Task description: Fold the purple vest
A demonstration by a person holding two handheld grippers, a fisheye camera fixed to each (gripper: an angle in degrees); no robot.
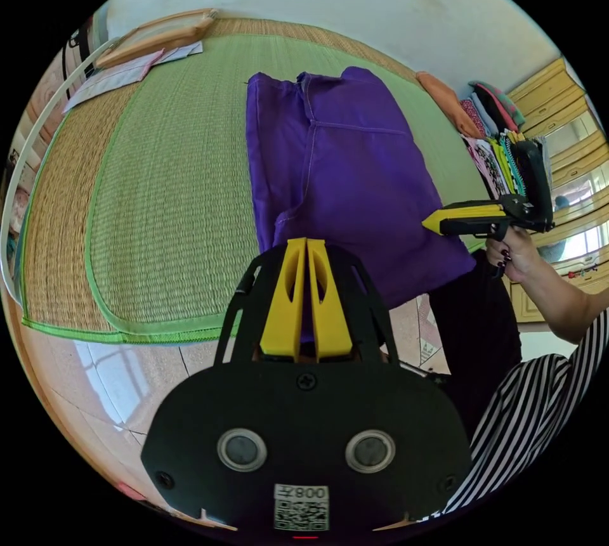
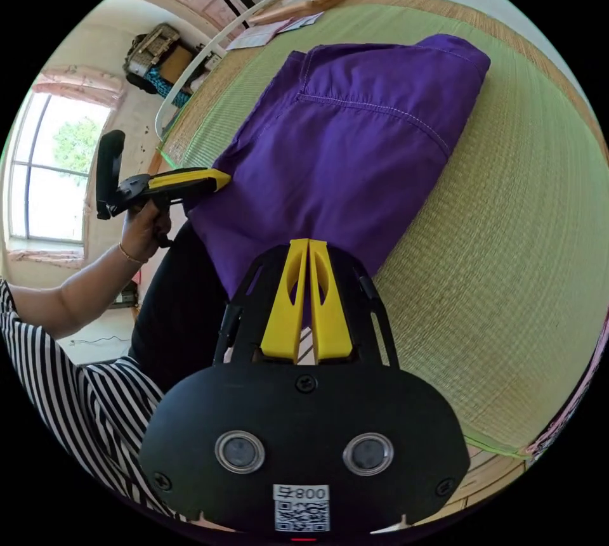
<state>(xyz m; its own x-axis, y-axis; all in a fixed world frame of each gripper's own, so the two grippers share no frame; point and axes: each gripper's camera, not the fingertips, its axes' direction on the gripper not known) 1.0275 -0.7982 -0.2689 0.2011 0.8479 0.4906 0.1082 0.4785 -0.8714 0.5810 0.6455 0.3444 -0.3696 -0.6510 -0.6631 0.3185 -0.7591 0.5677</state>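
Observation:
The purple vest (image 1: 342, 172) lies folded lengthwise on a green woven mat (image 1: 171, 191), its near end reaching past the mat's edge toward the person. In the left gripper view my left gripper (image 1: 307, 243) has its yellow jaws pressed together on the vest's near edge. To its right, a hand holds the right gripper (image 1: 434, 224) at the vest's other near corner. In the right gripper view the vest (image 2: 355, 146) stretches away, my right gripper (image 2: 307, 243) is shut on its near hem, and the left gripper (image 2: 221, 179) touches the vest's left edge.
A pile of folded clothes (image 1: 491, 127) sits at the mat's far right, next to wooden cabinets (image 1: 558, 102). Papers and a wooden frame (image 1: 158, 39) lie at the far left. Tiled floor (image 1: 127, 381) runs below the mat's edge. The person's striped sleeve (image 2: 82, 394) and dark trousers (image 2: 177, 311) are close by.

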